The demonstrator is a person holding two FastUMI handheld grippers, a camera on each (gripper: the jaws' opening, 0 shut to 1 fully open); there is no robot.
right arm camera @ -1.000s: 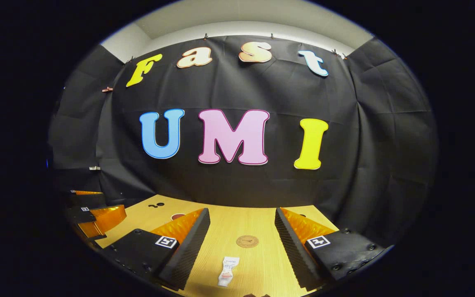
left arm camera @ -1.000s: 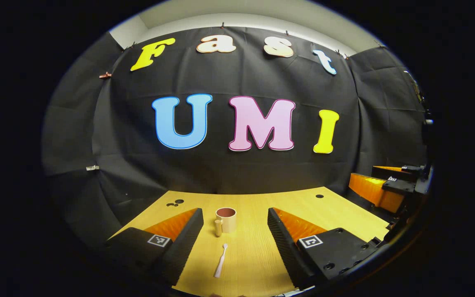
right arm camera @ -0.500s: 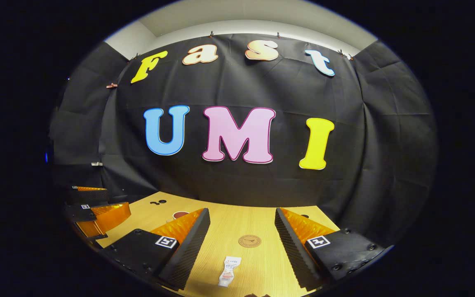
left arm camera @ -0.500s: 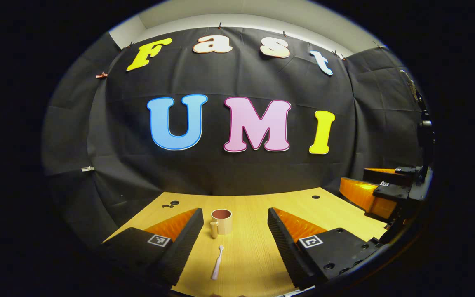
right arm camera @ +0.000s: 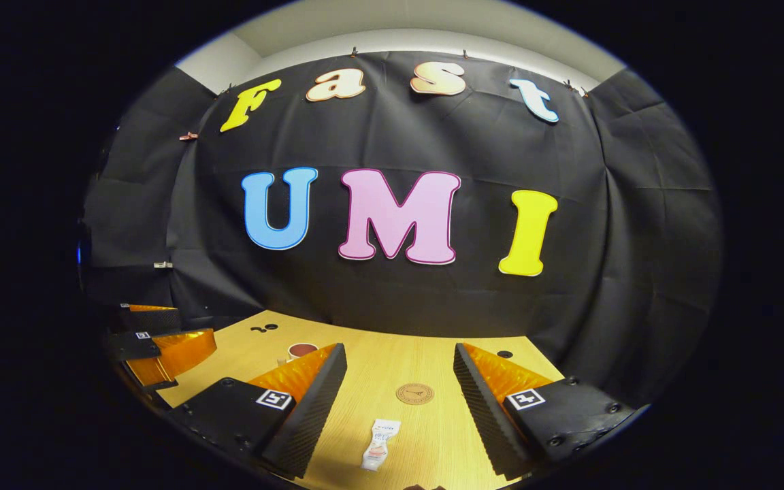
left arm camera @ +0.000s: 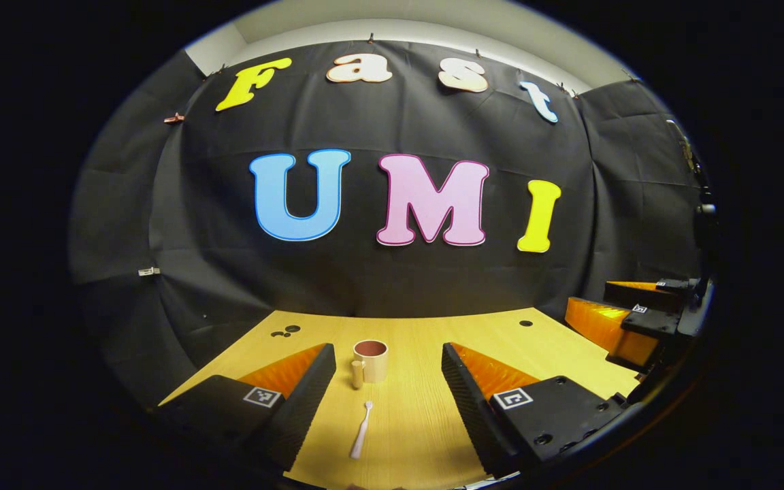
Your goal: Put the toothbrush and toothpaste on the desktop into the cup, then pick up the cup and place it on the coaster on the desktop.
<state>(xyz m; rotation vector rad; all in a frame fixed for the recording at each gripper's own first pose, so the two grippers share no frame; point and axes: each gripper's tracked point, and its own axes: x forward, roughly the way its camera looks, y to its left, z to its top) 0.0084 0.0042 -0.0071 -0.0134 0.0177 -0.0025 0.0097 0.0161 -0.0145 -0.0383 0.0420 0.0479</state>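
Observation:
A beige cup (left arm camera: 370,360) with a reddish inside and a handle toward me stands on the wooden desktop (left arm camera: 419,422). A pale toothbrush (left arm camera: 361,438) lies flat in front of it, between the fingers of my open left gripper (left arm camera: 388,371). In the right gripper view a small white toothpaste tube (right arm camera: 379,444) lies between the fingers of my open right gripper (right arm camera: 399,373). Just beyond it lies a round brown coaster (right arm camera: 414,393). The cup's rim (right arm camera: 301,350) peeks over the right gripper's left finger. Neither gripper touches anything.
The right gripper (left arm camera: 627,320) hovers at the right edge of the left gripper view; the left gripper (right arm camera: 160,344) sits at the left edge of the right gripper view. Small dark holes (left arm camera: 286,332) mark the desktop's far corners. Black cloth closes off the back.
Both views have shifted slightly with small hand movements; the desktop things lie where they were. Both grippers stay open.

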